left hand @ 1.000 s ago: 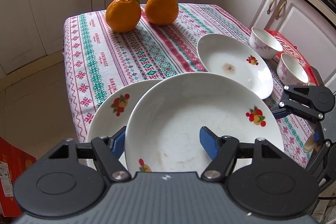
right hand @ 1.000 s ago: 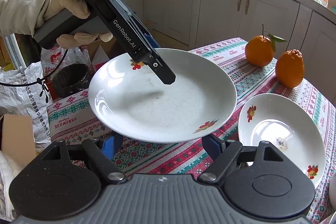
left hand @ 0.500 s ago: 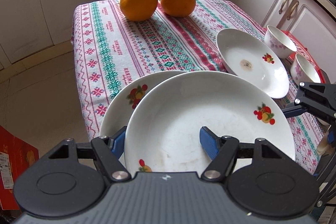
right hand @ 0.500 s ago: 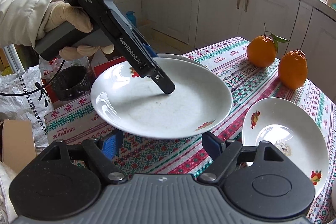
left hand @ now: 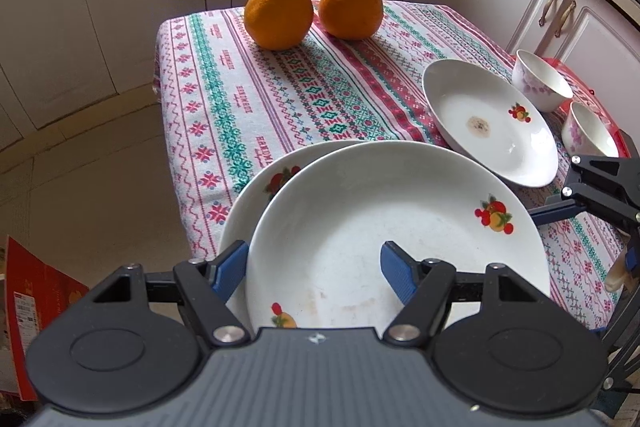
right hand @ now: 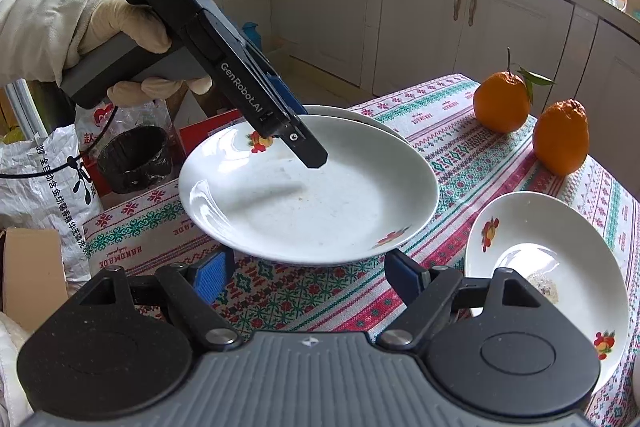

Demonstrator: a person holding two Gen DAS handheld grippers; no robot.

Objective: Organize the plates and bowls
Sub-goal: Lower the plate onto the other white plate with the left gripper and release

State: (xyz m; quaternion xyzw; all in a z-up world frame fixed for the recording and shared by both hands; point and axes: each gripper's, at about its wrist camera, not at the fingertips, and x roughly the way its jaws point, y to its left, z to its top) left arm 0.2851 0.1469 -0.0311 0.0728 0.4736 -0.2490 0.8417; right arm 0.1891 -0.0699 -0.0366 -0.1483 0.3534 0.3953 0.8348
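The left gripper (left hand: pixel 314 267) angles down, clamped on the rim of a white plate (left hand: pixel 384 227) held just over a second plate (left hand: pixel 260 187) on the surface (left hand: pixel 240 99) — the right gripper (right hand: pixel 306 273) hovers nearby, fingers apart, gripping nothing; beyond sit two oranges (left hand: pixel 280 15).

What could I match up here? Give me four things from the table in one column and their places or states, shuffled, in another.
1 bowls
2 plate beside the bowls
3 oranges
4 upper plate

A far end of the table
B on a red surface
C brown stain in its middle
D clamped in the left gripper, above another plate

Pairs: 1-B, 2-C, 3-A, 4-D.
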